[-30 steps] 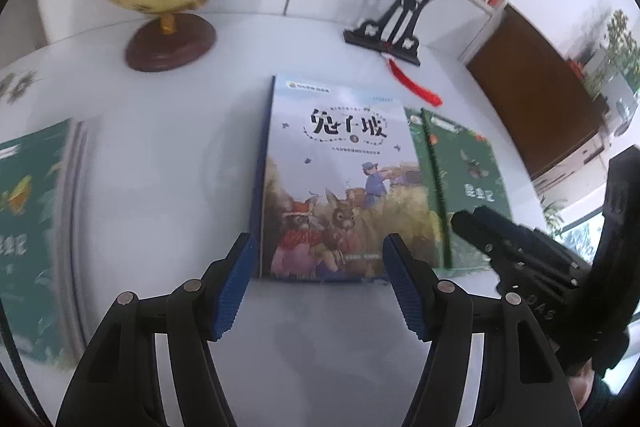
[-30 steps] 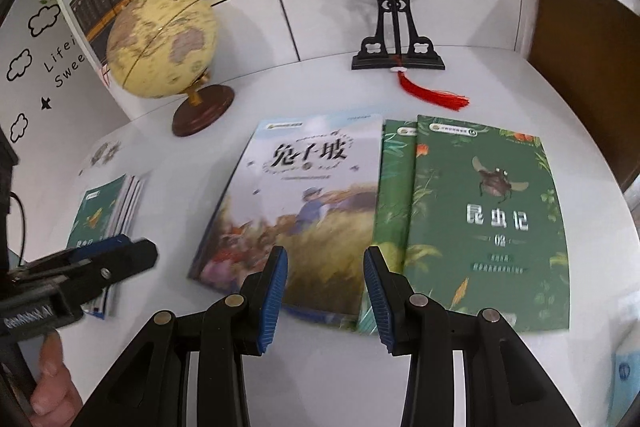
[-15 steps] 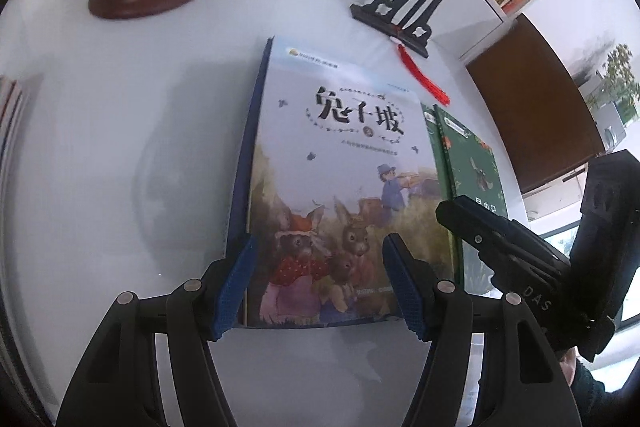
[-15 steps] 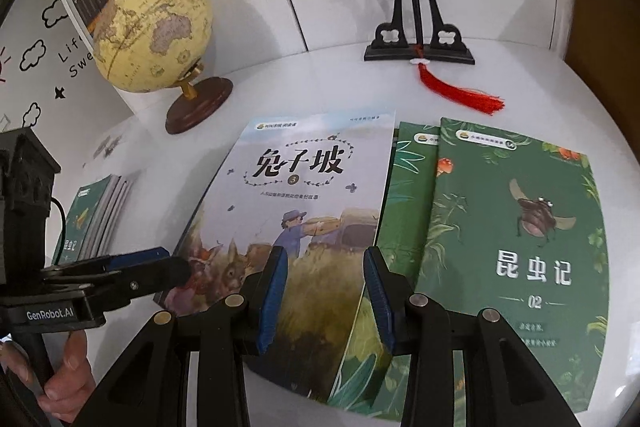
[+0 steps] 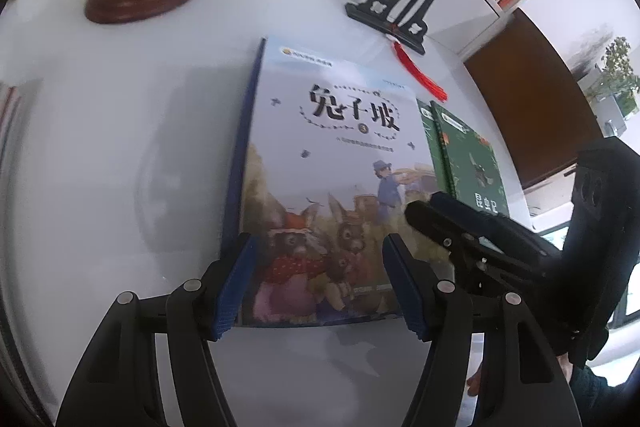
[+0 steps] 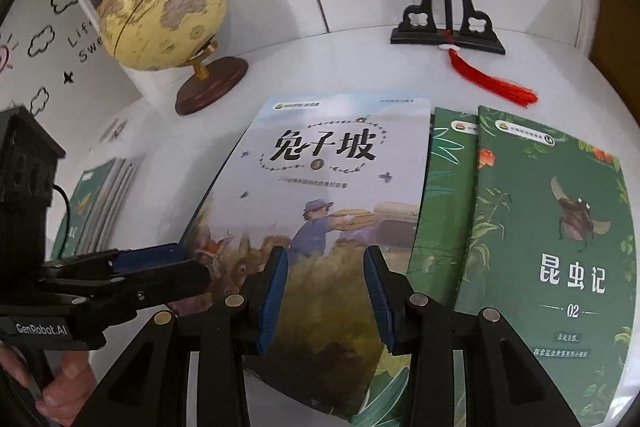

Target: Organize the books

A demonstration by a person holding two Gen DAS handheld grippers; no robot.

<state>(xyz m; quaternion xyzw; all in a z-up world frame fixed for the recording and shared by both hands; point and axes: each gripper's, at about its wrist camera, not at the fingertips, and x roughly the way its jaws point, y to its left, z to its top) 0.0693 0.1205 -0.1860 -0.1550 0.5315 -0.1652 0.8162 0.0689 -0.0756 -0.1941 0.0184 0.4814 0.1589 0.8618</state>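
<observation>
Left wrist view: both claws spread wide over the rabbit book (image 5: 320, 167), nothing pinched, green books (image 6: 548, 227) unstacked on the bench (image 5: 100, 147).

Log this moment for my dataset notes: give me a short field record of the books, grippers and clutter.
rabbit book: flat on white table, overlapping green books
green insect books: two, overlapped, right of rabbit book
side stack: far left
left gripper: open, at rabbit book's near edge
right gripper: open, above rabbit book
clutter: globe, fan stand
</observation>
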